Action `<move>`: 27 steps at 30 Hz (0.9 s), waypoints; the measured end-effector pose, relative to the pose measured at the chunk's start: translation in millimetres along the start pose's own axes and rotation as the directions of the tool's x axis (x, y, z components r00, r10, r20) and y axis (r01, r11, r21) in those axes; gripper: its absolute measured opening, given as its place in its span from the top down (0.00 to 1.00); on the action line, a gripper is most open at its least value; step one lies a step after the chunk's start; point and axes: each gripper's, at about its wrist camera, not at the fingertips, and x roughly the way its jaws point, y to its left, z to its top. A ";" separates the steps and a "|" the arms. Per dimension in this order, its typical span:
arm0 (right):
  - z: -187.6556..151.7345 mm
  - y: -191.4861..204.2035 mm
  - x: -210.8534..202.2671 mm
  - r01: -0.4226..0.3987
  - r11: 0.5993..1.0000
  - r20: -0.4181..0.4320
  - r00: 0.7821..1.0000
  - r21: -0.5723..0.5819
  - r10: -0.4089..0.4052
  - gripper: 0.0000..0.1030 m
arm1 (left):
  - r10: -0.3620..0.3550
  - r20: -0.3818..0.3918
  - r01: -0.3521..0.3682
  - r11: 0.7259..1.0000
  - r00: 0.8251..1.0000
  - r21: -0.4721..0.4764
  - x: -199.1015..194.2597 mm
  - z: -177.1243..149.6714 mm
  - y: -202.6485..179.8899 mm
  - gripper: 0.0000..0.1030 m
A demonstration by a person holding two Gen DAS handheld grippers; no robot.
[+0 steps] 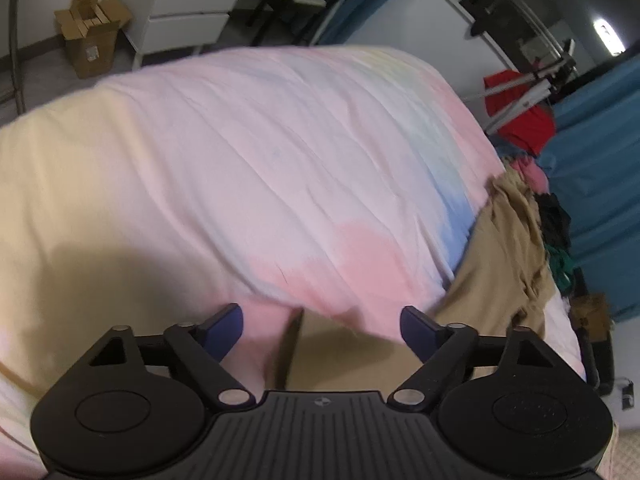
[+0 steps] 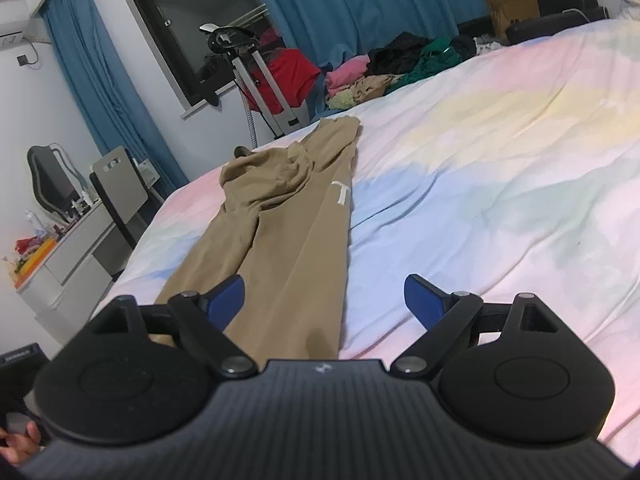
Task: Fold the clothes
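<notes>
While the right wrist view shows the tan trousers (image 2: 288, 216) laid lengthwise on the pastel bedsheet (image 2: 500, 168) — pile of clothes (image 2: 384, 72) beyond — the left wrist view shows only their crumpled edge. Left gripper (image 1: 322, 330) and right gripper (image 2: 324, 300): fingers spread wide, holding nothing.

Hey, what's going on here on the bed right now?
A person is folding clothes with a hand-held gripper in each hand. Tan trousers lie stretched out on the pastel bedspread. The right hand-held gripper and the left hand-held gripper both hover open over the near end of the trousers, gripping nothing. A pile of unfolded clothes waits at the far edge.
</notes>
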 end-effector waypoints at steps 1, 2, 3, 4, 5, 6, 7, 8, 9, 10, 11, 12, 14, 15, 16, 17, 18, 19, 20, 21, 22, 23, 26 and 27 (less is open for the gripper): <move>-0.4 -0.1 0.7 -0.003 1.000 -0.005 1.000 0.005 0.003 0.14 | -0.005 -0.004 0.005 1.000 1.000 0.006 -0.9 -3.9 -0.8 0.29; -0.8 -0.3 1.4 -0.006 1.000 -0.010 1.000 0.009 0.006 0.14 | -0.006 -0.002 0.006 1.000 1.000 0.012 -1.6 -6.1 -0.7 0.32; -1.1 -0.4 2.1 -0.009 1.000 -0.016 1.000 0.014 0.009 0.14 | -0.008 0.000 0.008 1.000 1.000 0.020 -2.4 -7.8 -0.6 0.40; -1.5 -0.6 2.8 -0.012 1.000 -0.021 1.000 0.019 0.013 0.14 | -0.008 0.003 0.008 1.000 1.000 0.029 -3.4 -9.4 -0.8 0.51; -1.9 -0.7 3.4 -0.015 1.000 -0.026 1.000 0.024 0.016 0.14 | -0.002 0.008 0.001 0.999 1.000 0.044 -4.7 -11.2 -2.0 0.57; -2.3 -0.9 4.1 -0.018 0.999 -0.031 0.999 0.029 0.019 0.14 | 0.012 0.016 -0.013 0.998 1.000 0.062 -5.8 -14.4 -4.3 0.67; -2.6 -1.0 4.8 -0.021 0.999 -0.036 0.999 0.034 0.022 0.14 | 0.028 0.027 -0.030 0.996 0.999 0.084 -7.1 -17.6 -8.0 0.85; -2.9 -1.3 5.2 -0.023 0.999 -0.040 0.999 0.038 0.024 0.14 | 0.046 0.044 -0.051 0.992 0.998 0.113 -8.6 -20.6 -14.1 0.96; -2.9 -1.8 4.7 -0.021 0.999 -0.041 0.999 0.041 0.022 0.14 | 0.055 0.059 -0.063 0.988 0.997 0.140 -10.7 -23.3 -19.5 0.97; -2.8 -2.4 4.2 -0.019 0.999 -0.042 0.999 0.044 0.020 0.14 | 0.045 0.069 -0.056 0.985 0.997 0.163 -13.4 -25.8 -24.5 0.98; -2.8 -3.1 3.8 -0.017 0.999 -0.042 0.999 0.048 0.019 0.14 | 0.033 0.079 -0.048 0.980 0.996 0.191 -15.9 -28.7 -32.0 0.98; -2.5 -4.2 3.3 -0.016 0.998 -0.044 0.999 0.053 0.019 0.14 | 0.022 0.089 -0.041 0.974 0.996 0.223 -19.4 -31.3 -39.7 0.98; -2.6 -6.5 2.6 -0.014 0.998 -0.046 0.999 0.062 0.017 0.14 | -0.014 0.111 -0.020 0.954 0.994 0.298 -33.4 -40.9 -51.9 0.99; -2.5 -7.6 2.5 -0.012 0.998 -0.048 0.999 0.065 0.015 0.14 | -0.038 0.121 -0.006 0.939 0.992 0.344 -43.4 -48.7 -58.5 0.99; -2.4 -8.6 2.4 -0.010 0.998 -0.050 0.999 0.068 0.013 0.14 | -0.063 0.134 0.005 0.918 0.989 0.396 -54.3 -57.9 -64.9 0.99; -2.3 -9.4 2.4 -0.009 0.997 -0.052 0.999 0.072 0.012 0.14 | -0.090 0.152 0.012 0.892 0.984 0.453 -67.0 -68.6 -71.4 0.99; -1.8 -10.5 2.6 -0.010 0.997 -0.053 0.998 0.074 0.014 0.14 | -0.118 0.162 0.021 0.864 0.980 0.503 -79.1 -79.5 -77.4 0.99; -1.7 -11.0 2.6 -0.011 0.997 -0.055 0.998 0.077 0.015 0.14 | -0.149 0.164 0.034 0.833 0.975 0.553 -90.3 -91.5 -82.8 0.99; -1.6 -11.3 2.6 -0.011 0.997 -0.056 0.998 0.077 0.015 0.14 | -0.177 0.162 0.046 0.799 0.971 0.599 -100.3 -103.2 -88.0 0.99; -1.4 -11.7 2.7 -0.010 0.997 -0.057 0.998 0.078 0.015 0.14 | -0.201 0.151 0.059 0.764 0.968 0.642 -107.6 -114.3 -92.8 0.99; -1.4 -12.0 2.8 -0.010 0.997 -0.059 0.998 0.079 0.015 0.14 | -0.222 0.134 0.071 0.725 0.966 0.685 -113.4 -125.8 -97.3 0.99; -1.6 -12.1 3.2 -0.011 0.997 -0.062 0.998 0.080 0.016 0.14 | -0.233 0.110 0.083 0.685 0.966 0.723 -116.7 -137.4 -101.8 0.99; -2.3 -12.1 4.6 -0.010 0.996 -0.075 0.997 0.083 0.016 0.14 | -0.223 0.013 0.123 0.585 0.975 0.802 -112.3 -167.3 -112.7 0.99; -2.9 -11.8 5.0 -0.009 0.997 -0.080 0.997 0.082 0.015 0.14 | -0.203 -0.024 0.135 0.554 0.979 0.822 -106.6 -175.4 -115.7 0.99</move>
